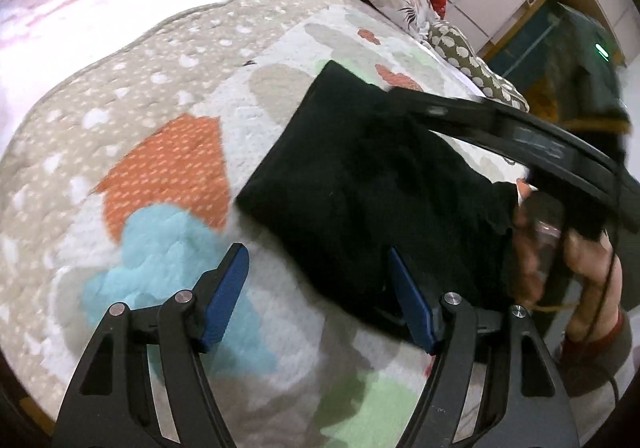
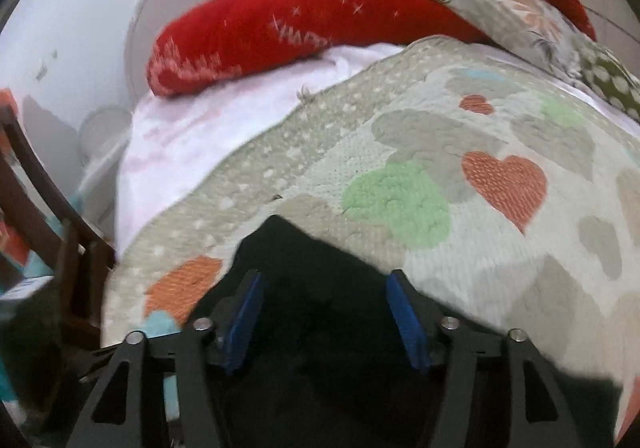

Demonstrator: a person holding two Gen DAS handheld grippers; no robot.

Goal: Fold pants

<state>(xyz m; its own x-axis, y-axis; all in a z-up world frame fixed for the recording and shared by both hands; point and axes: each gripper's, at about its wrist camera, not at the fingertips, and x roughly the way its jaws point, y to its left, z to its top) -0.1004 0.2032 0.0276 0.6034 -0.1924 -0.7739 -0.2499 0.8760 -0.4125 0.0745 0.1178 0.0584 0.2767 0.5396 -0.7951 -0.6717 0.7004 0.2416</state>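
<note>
The black pants lie folded into a compact rectangle on the heart-patterned quilt. My left gripper is open, its blue pads apart, its right pad at the pants' near edge. My right gripper shows in the left wrist view as a dark bar reaching over the pants from the right, a hand on its handle. In the right wrist view the right gripper is open with the black pants beneath and between its blue pads; the pads do not press on the cloth.
A red pillow and a leaf-print pillow lie at the head of the bed. A white sheet shows beyond the quilt. A dark wooden chair stands left of the bed. A doorway is at the right.
</note>
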